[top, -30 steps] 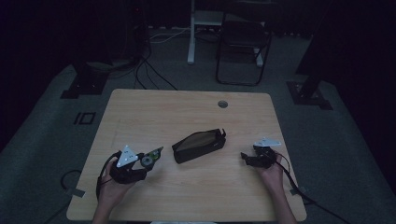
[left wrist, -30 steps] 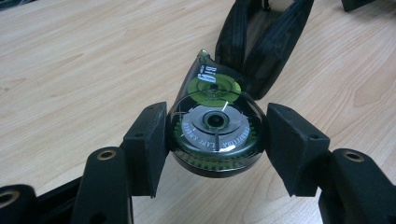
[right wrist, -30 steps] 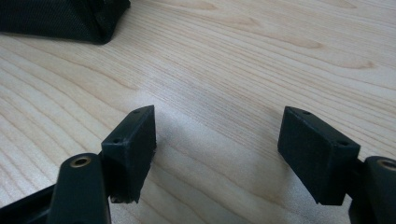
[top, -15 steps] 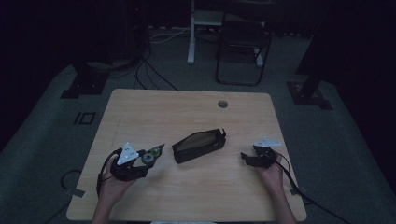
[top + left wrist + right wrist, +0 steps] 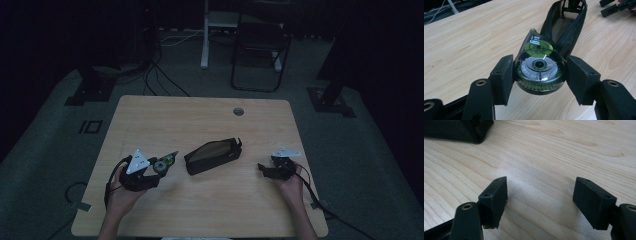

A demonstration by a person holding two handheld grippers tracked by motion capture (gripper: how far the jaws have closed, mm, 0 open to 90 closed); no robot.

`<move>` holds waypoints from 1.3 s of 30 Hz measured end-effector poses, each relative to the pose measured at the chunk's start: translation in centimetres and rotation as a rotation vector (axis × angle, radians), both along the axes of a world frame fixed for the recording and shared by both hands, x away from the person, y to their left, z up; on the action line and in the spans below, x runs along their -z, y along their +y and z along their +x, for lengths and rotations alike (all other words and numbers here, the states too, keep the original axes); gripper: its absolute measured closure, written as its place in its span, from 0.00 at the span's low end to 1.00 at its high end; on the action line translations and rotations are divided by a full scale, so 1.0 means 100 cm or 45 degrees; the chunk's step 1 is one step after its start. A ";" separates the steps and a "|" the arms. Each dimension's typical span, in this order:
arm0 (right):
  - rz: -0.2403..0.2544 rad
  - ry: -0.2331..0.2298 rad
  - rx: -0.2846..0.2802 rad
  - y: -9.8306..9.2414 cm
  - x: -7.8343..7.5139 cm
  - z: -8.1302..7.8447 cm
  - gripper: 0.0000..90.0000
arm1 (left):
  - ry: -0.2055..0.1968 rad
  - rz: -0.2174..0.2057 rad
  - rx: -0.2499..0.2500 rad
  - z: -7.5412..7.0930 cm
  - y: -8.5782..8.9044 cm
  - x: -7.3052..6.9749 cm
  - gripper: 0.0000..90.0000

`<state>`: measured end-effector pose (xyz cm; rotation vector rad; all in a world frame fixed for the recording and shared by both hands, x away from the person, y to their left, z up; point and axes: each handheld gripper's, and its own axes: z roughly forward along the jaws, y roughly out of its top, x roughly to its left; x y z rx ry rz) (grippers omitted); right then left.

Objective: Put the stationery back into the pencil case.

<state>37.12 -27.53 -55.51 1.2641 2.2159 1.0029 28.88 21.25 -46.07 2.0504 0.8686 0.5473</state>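
Nearest the desk's front edge, toward its left corner, the left gripper has its tongs clamped on a correction tape dispenser, one pad pressed to each side of its round body, the pointed nose aimed away toward the pouch. The dispenser is a small shell of clear green plastic with visible reels inside, so I judge it light, rigid and rather slick; the present hold across the widest part of the body looks the sensible one, since the tapering nose would let the pads slide off and a hard squeeze could crack the casing. Toward the front right, the right gripper hovers low over bare wood with its tongs spread wide and nothing between them. Farther in, near the middle of the desk, lies a black pencil pouch, unzipped with its opening gaping upward; it looks soft and floppy, likely to collapse unless held by its rim. A small round grommet sits close to the far edge.
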 end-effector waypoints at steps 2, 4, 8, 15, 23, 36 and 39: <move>0.000 0.000 0.000 0.000 0.000 0.000 0.31 | -0.001 0.002 0.004 0.001 -0.001 -0.001 0.46; 0.000 0.000 0.000 0.000 0.000 0.000 0.31 | -0.006 0.004 0.009 0.002 -0.003 -0.003 0.46; 0.000 0.000 0.000 0.000 0.000 0.000 0.31 | -0.011 0.009 0.014 0.003 -0.004 -0.005 0.46; 0.000 0.000 0.000 0.000 0.000 0.000 0.31 | -0.022 0.006 0.027 0.005 -0.009 -0.009 0.46; 0.000 0.000 0.000 0.000 0.000 0.000 0.31 | -0.033 0.005 0.043 0.009 -0.014 -0.011 0.46; 0.000 0.000 0.000 0.000 0.000 0.000 0.31 | -0.039 -0.006 0.066 0.014 -0.021 -0.013 0.46; -0.001 0.000 -0.001 0.000 0.000 0.000 0.31 | -0.041 -0.005 0.069 0.015 -0.024 -0.013 0.46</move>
